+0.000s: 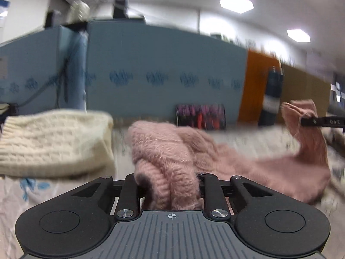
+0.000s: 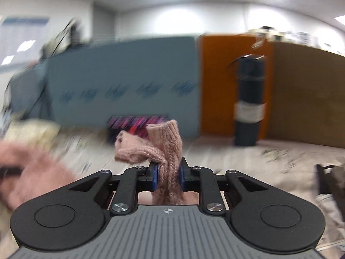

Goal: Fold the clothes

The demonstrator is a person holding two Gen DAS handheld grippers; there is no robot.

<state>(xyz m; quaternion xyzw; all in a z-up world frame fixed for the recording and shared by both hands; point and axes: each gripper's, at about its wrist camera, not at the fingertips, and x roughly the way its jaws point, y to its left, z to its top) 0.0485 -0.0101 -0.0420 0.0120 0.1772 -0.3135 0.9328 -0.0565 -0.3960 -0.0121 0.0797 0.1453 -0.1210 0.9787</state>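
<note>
Left wrist: left tool (image 1: 168, 185) clamps a thick bunch of fuzzy pink knit sweater (image 1: 172, 153), trailing across the worktop (image 1: 248, 144). Folded cream cable-knit sweater (image 1: 54, 142) lies left.

Right wrist: right tool (image 2: 168, 176) pinches the sweater's ribbed cuff (image 2: 159, 144), jaws nearly closed.

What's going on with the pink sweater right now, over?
Left gripper shut on pink sweater, bunched end. Right gripper shut on its ribbed cuff, lifted. Cream sweater folded at left, apart. Dark bottle upright behind, clear.
</note>
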